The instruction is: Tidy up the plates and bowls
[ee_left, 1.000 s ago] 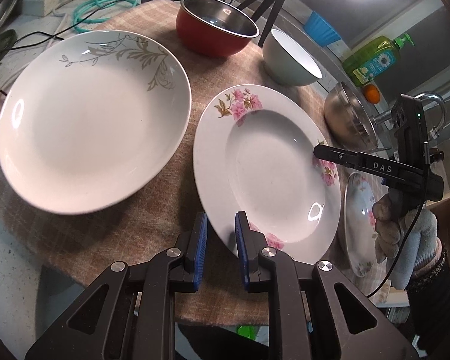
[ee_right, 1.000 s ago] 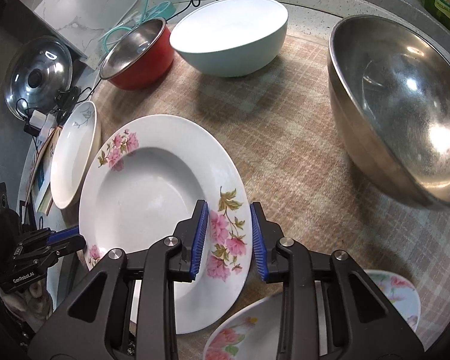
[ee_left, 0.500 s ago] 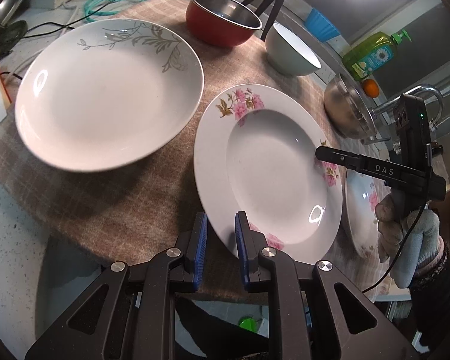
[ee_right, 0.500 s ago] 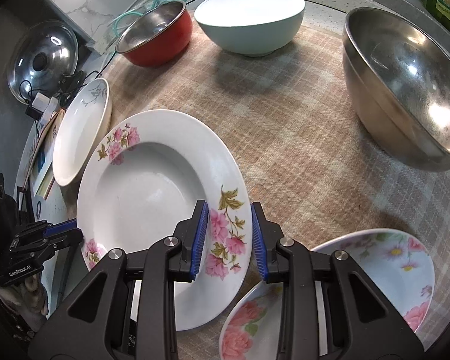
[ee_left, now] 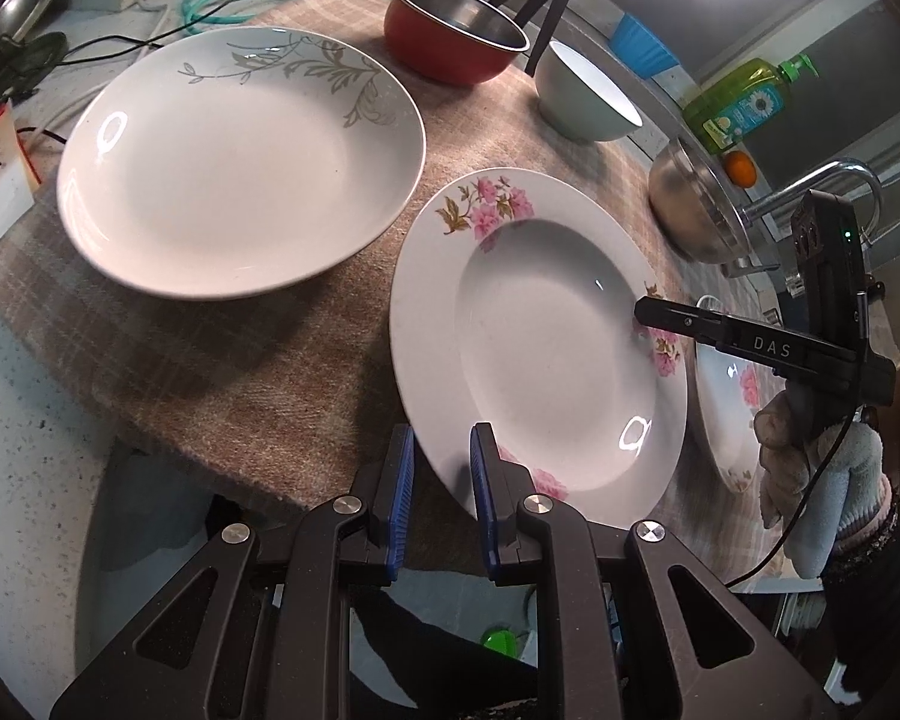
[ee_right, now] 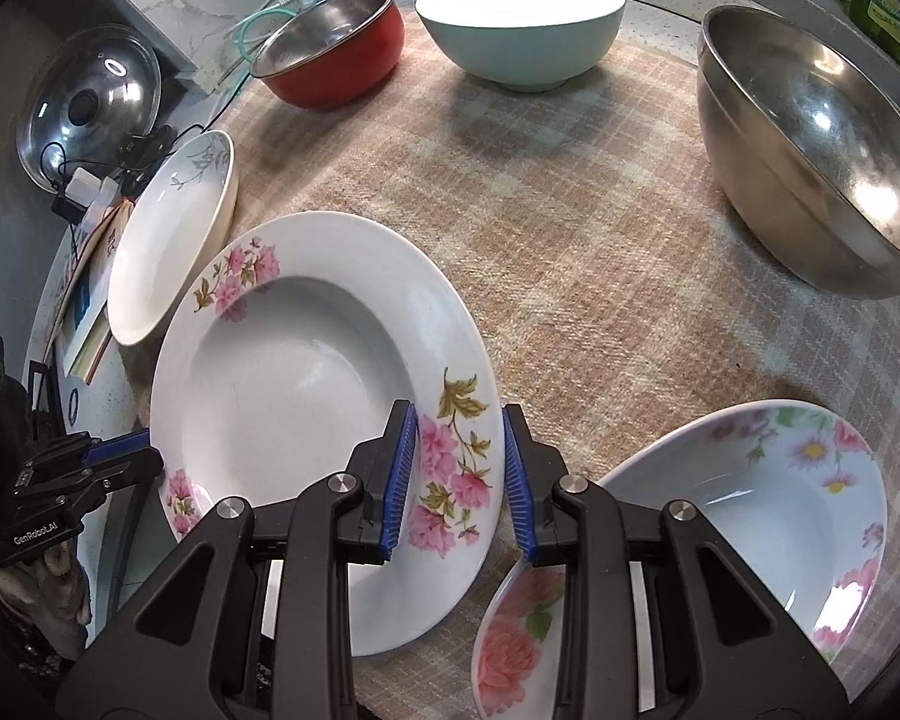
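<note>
A deep white plate with pink flowers (ee_left: 534, 348) (ee_right: 306, 396) is held tilted above the checked cloth by both grippers. My left gripper (ee_left: 441, 450) is shut on its near rim, and also shows in the right wrist view (ee_right: 120, 450). My right gripper (ee_right: 459, 426) is shut on the opposite flowered rim, and shows in the left wrist view (ee_left: 648, 312). A large white plate with grey leaves (ee_left: 240, 162) (ee_right: 174, 234) lies to the left.
A red pot (ee_left: 456, 36) (ee_right: 336, 42), a pale green bowl (ee_left: 588, 93) (ee_right: 522, 18) and a steel bowl (ee_left: 690, 210) (ee_right: 810, 144) stand at the back. Flowered dishes (ee_right: 792, 510) (ee_right: 510, 648) lie on the right. A pot lid (ee_right: 87, 96), cables, soap bottle (ee_left: 744, 102) surround the cloth.
Both grippers have drawn back and up with the pink-flowered plate between them. More of the flowered dishes on the right has come into view.
</note>
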Available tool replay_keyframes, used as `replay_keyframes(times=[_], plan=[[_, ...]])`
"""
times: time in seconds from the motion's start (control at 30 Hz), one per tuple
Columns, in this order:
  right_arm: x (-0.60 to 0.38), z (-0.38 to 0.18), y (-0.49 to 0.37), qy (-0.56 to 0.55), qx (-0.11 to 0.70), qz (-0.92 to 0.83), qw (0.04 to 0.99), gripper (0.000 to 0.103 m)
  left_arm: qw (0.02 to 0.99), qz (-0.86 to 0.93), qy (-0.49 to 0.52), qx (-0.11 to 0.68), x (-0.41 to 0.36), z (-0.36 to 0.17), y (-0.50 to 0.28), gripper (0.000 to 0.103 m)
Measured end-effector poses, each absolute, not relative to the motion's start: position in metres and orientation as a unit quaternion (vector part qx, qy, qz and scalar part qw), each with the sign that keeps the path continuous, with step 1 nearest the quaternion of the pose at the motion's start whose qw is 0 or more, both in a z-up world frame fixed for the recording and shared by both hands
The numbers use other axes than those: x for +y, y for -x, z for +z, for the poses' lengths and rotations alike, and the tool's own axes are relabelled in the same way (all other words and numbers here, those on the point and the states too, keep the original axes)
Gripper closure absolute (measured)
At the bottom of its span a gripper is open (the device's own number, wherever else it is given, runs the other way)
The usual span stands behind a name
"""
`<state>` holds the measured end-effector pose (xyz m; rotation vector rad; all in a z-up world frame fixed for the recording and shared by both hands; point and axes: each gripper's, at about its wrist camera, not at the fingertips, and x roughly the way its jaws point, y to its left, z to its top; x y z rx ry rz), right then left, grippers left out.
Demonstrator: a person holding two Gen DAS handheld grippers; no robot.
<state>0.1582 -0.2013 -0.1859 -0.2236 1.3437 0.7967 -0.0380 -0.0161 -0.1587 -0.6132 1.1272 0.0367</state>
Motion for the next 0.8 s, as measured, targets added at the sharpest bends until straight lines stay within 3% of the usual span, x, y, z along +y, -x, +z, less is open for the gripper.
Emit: replay_keyframes(times=[0.43,0.57,0.8], plan=[[-0.202,-0.176,-0.152,0.102,0.583,0.344,0.729,0.070,0.804,0.008,0.269,0.530,-0.017,-0.157,0.035,0.086],[-0.207,-0.161,-0.151,0.099,0.565,0.337,0.746,0.047,0.809,0.004,0.261,0.526,-0.017,-0.152,0.035,0.086],[-0.211,-0.139,-0.145,0.074,0.552,0.338,0.759,0.046,0.819,0.006,0.246,0.518,-0.012,-0.139,0.038,0.085]])
